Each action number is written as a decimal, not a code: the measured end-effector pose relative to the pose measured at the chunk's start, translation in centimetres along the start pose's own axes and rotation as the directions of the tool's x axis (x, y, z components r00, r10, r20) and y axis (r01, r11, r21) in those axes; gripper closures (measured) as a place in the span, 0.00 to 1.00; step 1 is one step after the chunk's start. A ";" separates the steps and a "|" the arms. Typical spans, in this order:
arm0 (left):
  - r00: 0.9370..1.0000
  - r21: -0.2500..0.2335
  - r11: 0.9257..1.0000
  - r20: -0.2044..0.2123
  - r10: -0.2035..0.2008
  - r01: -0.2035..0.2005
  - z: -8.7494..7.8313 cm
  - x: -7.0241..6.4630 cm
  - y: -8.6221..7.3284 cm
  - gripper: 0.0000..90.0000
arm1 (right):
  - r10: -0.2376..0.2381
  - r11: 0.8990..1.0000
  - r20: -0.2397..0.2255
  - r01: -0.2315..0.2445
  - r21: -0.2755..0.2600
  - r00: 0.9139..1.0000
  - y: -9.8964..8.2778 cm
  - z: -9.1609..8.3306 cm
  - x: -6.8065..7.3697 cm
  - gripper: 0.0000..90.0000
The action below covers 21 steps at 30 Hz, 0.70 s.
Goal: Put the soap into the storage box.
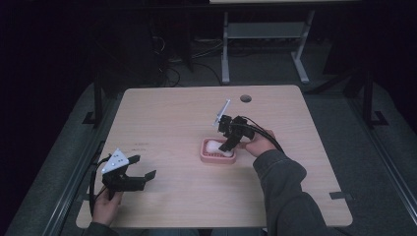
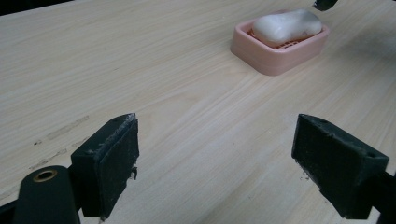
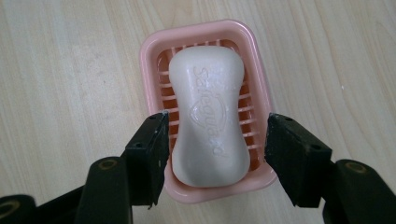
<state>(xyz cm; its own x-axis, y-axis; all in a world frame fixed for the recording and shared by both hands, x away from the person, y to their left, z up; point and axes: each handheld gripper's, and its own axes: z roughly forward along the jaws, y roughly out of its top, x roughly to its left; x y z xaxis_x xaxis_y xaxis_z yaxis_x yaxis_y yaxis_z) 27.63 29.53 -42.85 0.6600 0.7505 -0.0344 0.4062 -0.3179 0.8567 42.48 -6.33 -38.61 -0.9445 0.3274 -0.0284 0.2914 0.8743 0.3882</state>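
A white bar of soap (image 3: 208,121) lay in a pink soap dish (image 3: 149,74) near the middle of the wooden table (image 1: 177,113), somewhat toward its right edge. The right gripper (image 3: 215,140) hung over the dish pointing down, its jaws apart on either side of the soap's near end, with a gap on each side. The left gripper (image 1: 140,172) sat near the table's front left corner, jaws spread wide with nothing between them, well apart from the dish.
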 end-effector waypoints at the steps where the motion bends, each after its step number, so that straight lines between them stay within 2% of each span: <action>1: 1.000 0.000 1.000 0.000 0.000 0.000 0.0 0.0 0.0 0.16 | 0.000 1.000 0.000 0.000 0.000 1.000 0.0 0.0 0.0 0.44; 14: 1.000 0.004 1.000 0.000 0.007 -0.007 0.0 0.0 0.0 0.16 | 0.025 1.000 0.014 -0.025 -0.017 1.000 -1.1 -0.9 0.0 0.40; 21: 1.000 0.004 1.000 0.000 0.009 -0.009 0.0 -0.1 0.0 0.16 | 0.016 0.999 0.022 -0.015 -0.030 1.000 -1.1 -1.3 0.2 0.40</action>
<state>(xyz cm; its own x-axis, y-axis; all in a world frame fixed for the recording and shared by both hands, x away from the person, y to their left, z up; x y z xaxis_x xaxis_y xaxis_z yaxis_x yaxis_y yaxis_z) 27.58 29.47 -42.81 0.6637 0.7475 -0.0271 0.4028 -0.3266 0.8551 41.73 -7.66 -37.84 -0.9361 0.3490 -0.0429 0.3009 0.8580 0.4163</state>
